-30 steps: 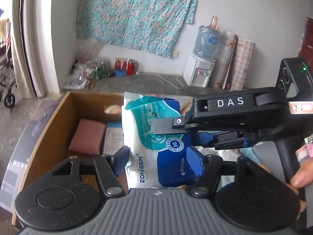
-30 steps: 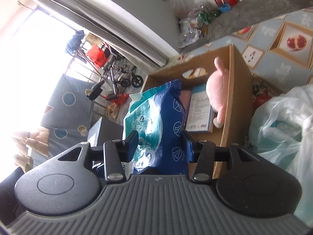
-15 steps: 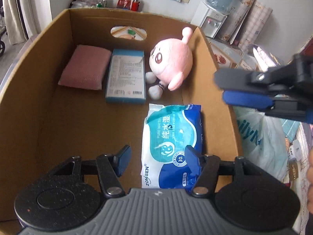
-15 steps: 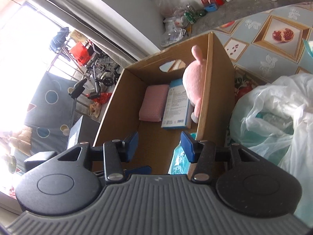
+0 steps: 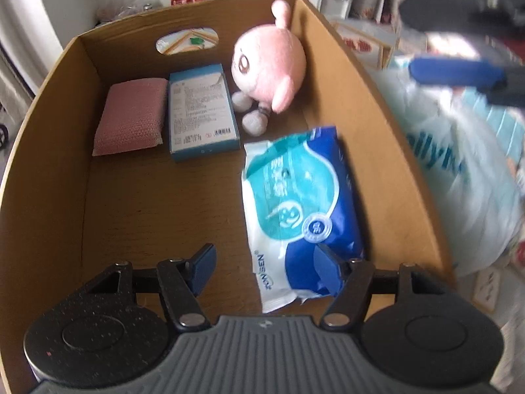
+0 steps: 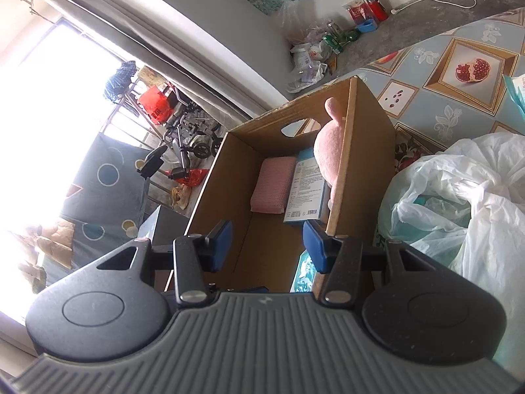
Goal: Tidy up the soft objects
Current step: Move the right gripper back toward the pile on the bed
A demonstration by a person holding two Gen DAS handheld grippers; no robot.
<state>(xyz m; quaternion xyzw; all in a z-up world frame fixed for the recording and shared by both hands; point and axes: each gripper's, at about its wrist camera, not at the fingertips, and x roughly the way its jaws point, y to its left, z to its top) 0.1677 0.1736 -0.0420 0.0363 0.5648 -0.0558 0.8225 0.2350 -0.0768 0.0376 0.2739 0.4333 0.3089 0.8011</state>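
Left wrist view, reading left to right. A cardboard box [image 5: 42,151] is sitting open, with an oval hand-hole in its far wall. A pink knitted pad [image 5: 133,115] is lying flat near the far left of the floor; just beside it, a blue-edged printed carton [image 5: 201,113] is lying flat. A pink plush toy [image 5: 267,69] is leaning in the far right corner, its feet near the carton. A blue-and-white pack of wet wipes [image 5: 295,207] is lying flat along the right wall, nearer the camera. The left gripper [image 5: 262,262] is pointing steeply down into the box; its jaws are opening and gripping nothing, the right pad overlapping the pack's near end in the picture, the left pad over bare cardboard. Whether the right pad is touching the pack cannot be told. Outside the box, a white plastic bag [image 5: 459,170] is lying to the right, with the blurred right gripper [image 5: 459,72] showing above it.

Right wrist view. The right gripper [image 6: 267,246] is hovering over the near end of the box, jaws standing part-way apart and empty. The wipes pack [image 6: 305,272] is showing low between the fingers, against the right wall.
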